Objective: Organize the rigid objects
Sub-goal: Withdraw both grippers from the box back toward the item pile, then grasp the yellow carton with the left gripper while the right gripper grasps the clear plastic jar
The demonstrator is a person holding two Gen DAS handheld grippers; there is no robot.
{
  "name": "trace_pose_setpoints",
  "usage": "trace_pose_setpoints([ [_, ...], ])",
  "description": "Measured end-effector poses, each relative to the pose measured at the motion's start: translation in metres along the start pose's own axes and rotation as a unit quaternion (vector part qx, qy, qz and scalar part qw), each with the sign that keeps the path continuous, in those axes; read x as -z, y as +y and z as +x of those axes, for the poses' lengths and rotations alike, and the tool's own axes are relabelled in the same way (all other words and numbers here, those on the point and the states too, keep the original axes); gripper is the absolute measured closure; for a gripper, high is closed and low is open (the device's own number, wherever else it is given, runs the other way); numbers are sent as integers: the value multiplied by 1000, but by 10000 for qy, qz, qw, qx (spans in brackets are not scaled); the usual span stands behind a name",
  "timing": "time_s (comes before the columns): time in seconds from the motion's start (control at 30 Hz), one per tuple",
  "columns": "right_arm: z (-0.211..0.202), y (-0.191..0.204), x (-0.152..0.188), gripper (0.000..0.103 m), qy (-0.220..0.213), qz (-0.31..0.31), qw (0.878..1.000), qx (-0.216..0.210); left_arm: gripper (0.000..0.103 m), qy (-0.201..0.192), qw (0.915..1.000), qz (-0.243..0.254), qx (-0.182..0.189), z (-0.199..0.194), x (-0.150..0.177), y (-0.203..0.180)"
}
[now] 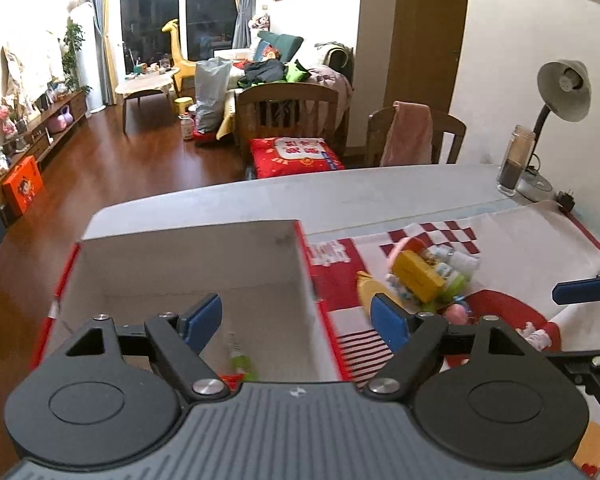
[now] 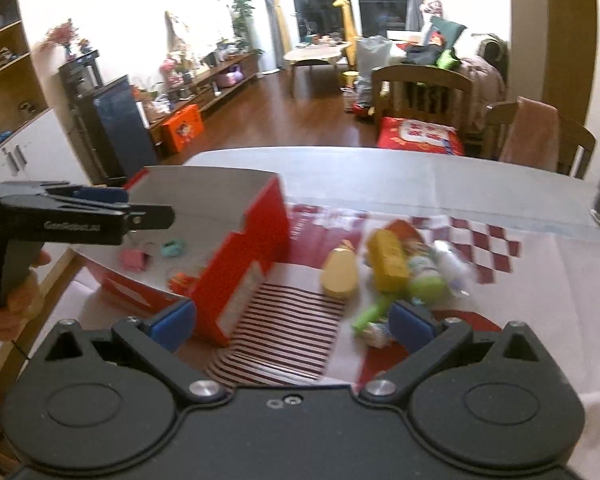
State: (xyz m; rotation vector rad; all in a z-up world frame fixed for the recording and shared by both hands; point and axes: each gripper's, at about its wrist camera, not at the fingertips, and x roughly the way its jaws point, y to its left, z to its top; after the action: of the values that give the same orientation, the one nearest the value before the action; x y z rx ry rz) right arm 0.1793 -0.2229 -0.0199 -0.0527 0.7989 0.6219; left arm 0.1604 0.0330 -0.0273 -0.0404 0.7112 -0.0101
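The left gripper [image 1: 296, 320] hangs above the red box [image 1: 306, 256], its blue pads spread wide with nothing between them. The box is open-topped with a white inside and sits toward the left end of the table [image 1: 340, 196], its right wall meeting the left edge of the red-and-white cloth [image 1: 520, 236]. On the box floor lie a pink item [image 2: 133, 259], a teal item [image 2: 173, 248], a red item [image 2: 182, 281] and a green-and-white item [image 1: 242, 360]; motion blur hides what each is.

The right gripper [image 2: 292, 326] is also released, jaws wide apart, held over the striped near part of the cloth just beside the box's near right corner. A loose pile of toys rests on the cloth toward its middle, apart from the box: a pale yellow rounded piece [image 2: 339, 274], a yellow block [image 2: 388, 260], a green piece [image 2: 424, 284] and small white bottles [image 2: 452, 264], all touching or overlapping.

At the table's far right corner stand a glass jar [image 1: 514, 162] with dark contents and, just beside it, a desk lamp [image 1: 564, 90]
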Motion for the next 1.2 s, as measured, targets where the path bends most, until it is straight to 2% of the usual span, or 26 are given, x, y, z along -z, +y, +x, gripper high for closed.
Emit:
trace_pose_setpoints([
  [0.3, -4, -58, 7, 0, 6, 117, 9995, 286, 22, 69, 9997, -39, 224, 27, 3, -55],
  [0.5, 9, -94, 4, 1, 96, -84, 9989, 442, 22, 245, 9990, -176, 323, 54, 0, -85],
  [0.93, 49, -150, -8, 6, 192, -347, 9984, 401, 22, 543, 9975, -458, -70, 117, -16, -118],
  [1.0, 57, -155, -11, 11, 212, -355, 9984, 375, 22, 547, 9974, -446, -114, 125, -19, -123],
  [1.2, 84, -166, -19, 16, 332, -317, 9987, 210, 22, 760, 9956, -515, -195, 155, -24, -133],
])
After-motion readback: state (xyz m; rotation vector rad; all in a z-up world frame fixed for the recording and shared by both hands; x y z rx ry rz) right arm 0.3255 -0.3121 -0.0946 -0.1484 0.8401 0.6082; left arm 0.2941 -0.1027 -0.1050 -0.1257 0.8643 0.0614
